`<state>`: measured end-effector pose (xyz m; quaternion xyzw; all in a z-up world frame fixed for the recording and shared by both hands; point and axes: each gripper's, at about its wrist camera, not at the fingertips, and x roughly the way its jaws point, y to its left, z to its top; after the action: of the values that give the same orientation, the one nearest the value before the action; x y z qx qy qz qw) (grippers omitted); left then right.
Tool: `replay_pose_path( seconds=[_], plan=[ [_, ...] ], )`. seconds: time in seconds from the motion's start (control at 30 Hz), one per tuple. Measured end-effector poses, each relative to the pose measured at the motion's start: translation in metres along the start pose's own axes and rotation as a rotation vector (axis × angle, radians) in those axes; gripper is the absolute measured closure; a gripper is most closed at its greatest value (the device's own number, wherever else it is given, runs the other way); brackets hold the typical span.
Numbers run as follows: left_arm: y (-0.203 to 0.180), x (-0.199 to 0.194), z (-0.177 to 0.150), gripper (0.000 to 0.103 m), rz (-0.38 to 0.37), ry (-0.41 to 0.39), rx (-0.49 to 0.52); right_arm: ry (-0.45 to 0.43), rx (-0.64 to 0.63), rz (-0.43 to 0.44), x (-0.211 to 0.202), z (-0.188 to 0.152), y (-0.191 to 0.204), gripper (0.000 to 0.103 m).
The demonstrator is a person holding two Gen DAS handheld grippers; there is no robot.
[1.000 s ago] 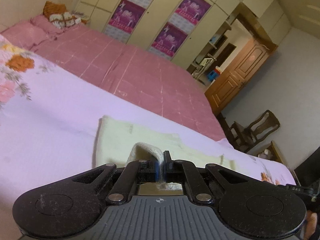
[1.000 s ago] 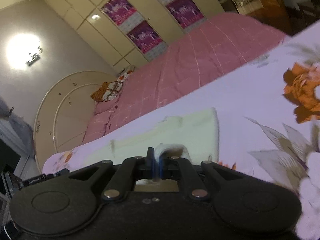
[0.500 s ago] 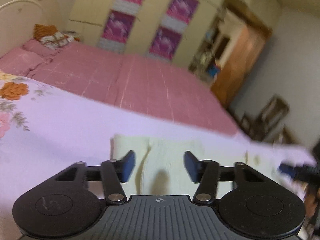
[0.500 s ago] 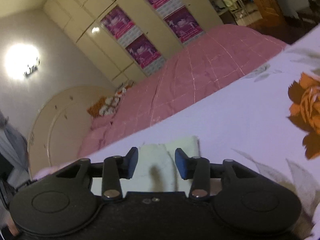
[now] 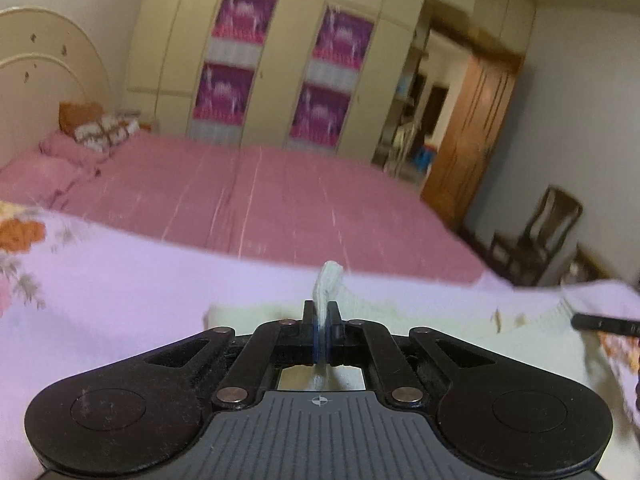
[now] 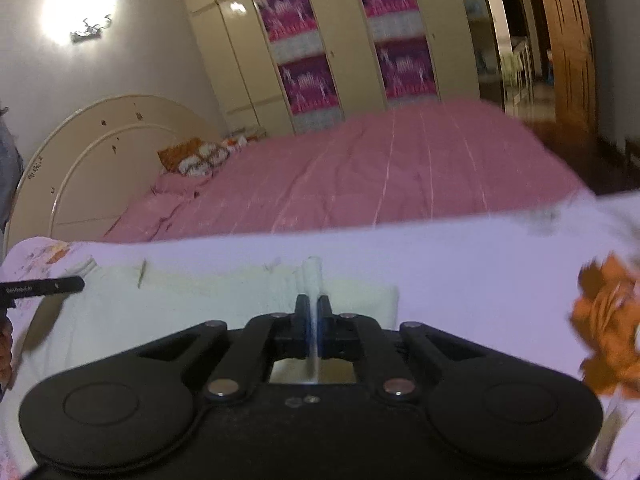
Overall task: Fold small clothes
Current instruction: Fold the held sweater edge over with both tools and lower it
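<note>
The pale yellow-cream garment [image 5: 400,312] lies flat on the lilac floral sheet [image 5: 120,300] at the near edge of the bed, a soft knit with a ribbed edge and a few small tan marks toward its 3 o'clock end in the left wrist view. Its long axis runs side to side across both views, from 9 to 3 o'clock; which end is which I cannot tell.

The left gripper [image 5: 321,320] has its fingers pressed together on a pinch of that fabric, and a tuft stands up from between them toward 12 o'clock. The right gripper [image 6: 313,312] is likewise clamped tight on a narrow upright fold of the garment [image 6: 224,300], close to its 3 o'clock edge in that view. Each gripper's dark tip shows at the margin of the other's picture — at 3 o'clock in the left view, at 9 o'clock in the right.

Half a second ago both pairs of fingers stood apart over the flat cloth with nothing between them; a second ago they were closed on a looped fold. Both views have also levelled out from a marked tilt.

Beyond the sheet, at 12 o'clock, spreads the pink bedspread [image 5: 300,200], with patterned pillows [image 5: 104,128] by the cream headboard [image 6: 100,160] at 10 o'clock, and a cream wardrobe [image 5: 280,60] with purple panels behind. A dark wooden chair [image 5: 548,224] stands at 3 o'clock — blurred — beside a brown wooden door [image 5: 476,132].
</note>
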<state>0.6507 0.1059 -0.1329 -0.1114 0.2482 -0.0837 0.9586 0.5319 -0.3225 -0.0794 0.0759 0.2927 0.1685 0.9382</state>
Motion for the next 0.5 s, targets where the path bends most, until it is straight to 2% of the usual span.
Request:
replay_pose_path(
  seconds=[0.07,0.13,0.3,0.4,0.47,0.5],
  plan=[
    [-0.001,0.003,0.004,0.1,0.01,-0.014,0.0,-0.034,-0.008,-0.007,-0.001,0.005,-0.001,0.099],
    [-0.002,0.014,0.003,0.1,0.024,0.005,0.003,-0.048,0.006,-0.019,0.002,0.01,-0.006,0.099],
    [-0.001,0.041,-0.011,0.1,0.059,0.117,0.036,0.015,0.048,-0.048,0.023,0.0,-0.016,0.099],
    [-0.001,0.045,-0.017,0.099,0.062,0.138,0.047,0.051,0.095,-0.066,0.03,-0.01,-0.024,0.099],
    [0.0,0.041,-0.013,0.096,0.078,0.128,0.037,0.067,0.096,-0.076,0.033,-0.014,-0.024,0.099],
    [0.0,0.037,-0.01,0.085,0.108,0.112,0.026,0.061,0.1,-0.084,0.032,-0.014,-0.023,0.098]
  ],
)
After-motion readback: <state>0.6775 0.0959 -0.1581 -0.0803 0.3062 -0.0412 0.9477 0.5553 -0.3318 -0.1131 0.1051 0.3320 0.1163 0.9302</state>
